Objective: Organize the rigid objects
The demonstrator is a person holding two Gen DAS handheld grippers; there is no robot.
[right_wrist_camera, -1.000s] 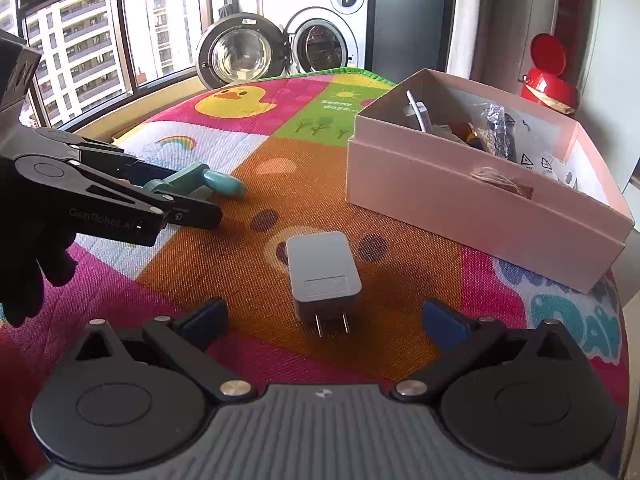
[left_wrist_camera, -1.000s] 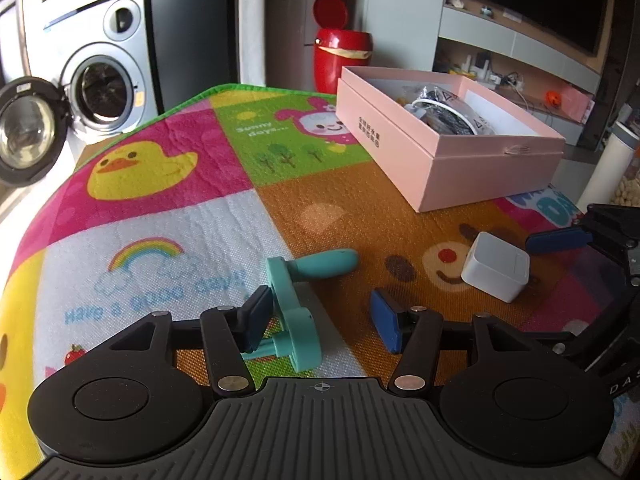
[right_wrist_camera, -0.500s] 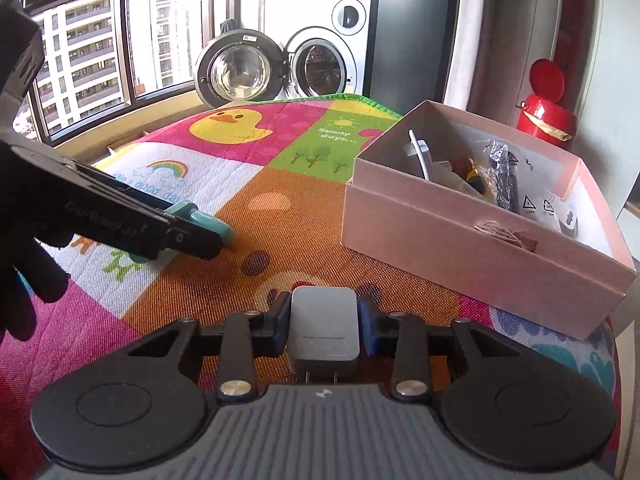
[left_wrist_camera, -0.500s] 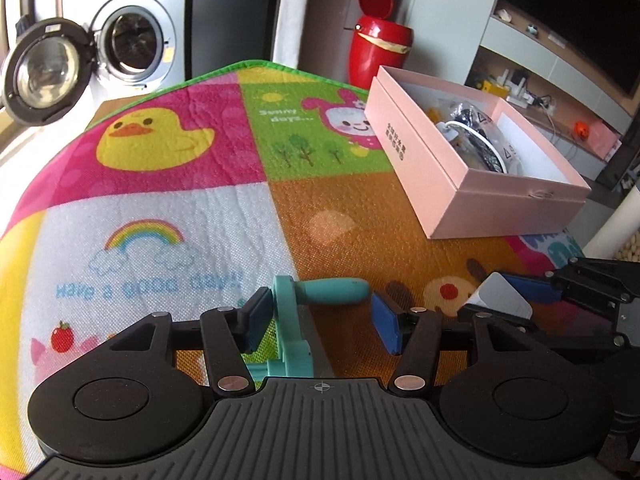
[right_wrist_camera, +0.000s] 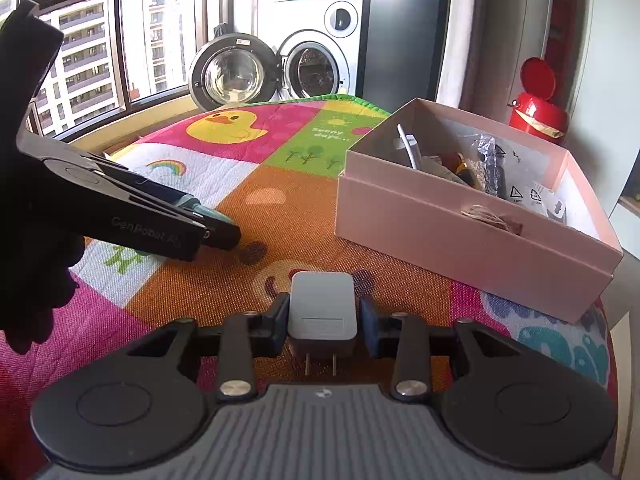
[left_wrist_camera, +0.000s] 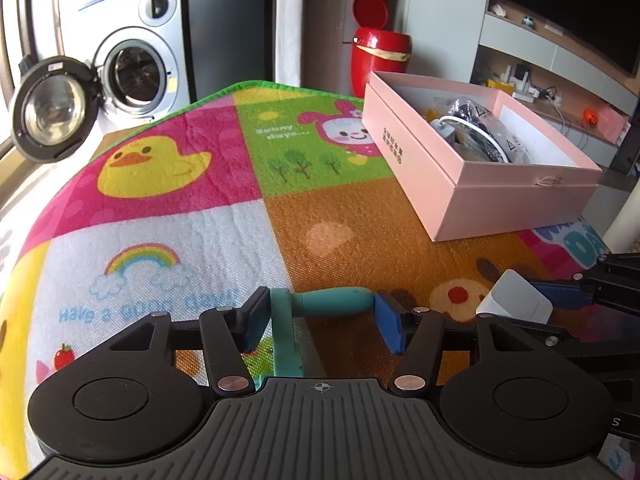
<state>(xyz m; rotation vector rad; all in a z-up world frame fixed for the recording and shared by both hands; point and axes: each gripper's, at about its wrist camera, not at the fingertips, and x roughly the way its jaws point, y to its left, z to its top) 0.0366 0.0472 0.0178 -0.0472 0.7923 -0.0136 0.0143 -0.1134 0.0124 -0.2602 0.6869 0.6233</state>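
My right gripper [right_wrist_camera: 323, 322] is shut on a white plug adapter [right_wrist_camera: 322, 306], prongs pointing back at the camera, held just above the mat. It also shows in the left wrist view [left_wrist_camera: 516, 300]. My left gripper [left_wrist_camera: 320, 320] has its blue pads on either side of a teal handled tool [left_wrist_camera: 316, 312]; the right pad touches the handle's tip and the left pad sits beside the tool's body. The tool is lifted off the mat. An open pink box [right_wrist_camera: 472, 216] holding cables and small packets stands on the mat, also in the left wrist view [left_wrist_camera: 480, 168].
A colourful play mat [left_wrist_camera: 200, 184] covers the table. A washing machine [right_wrist_camera: 316, 64] with its door open stands beyond the table's far edge. A red bin [left_wrist_camera: 380, 56] stands behind the box. Shelves stand at the far right.
My right gripper closed on the plug adapter and lifted it. My left gripper moved in around the teal tool, narrowed on it and raised it off the mat.
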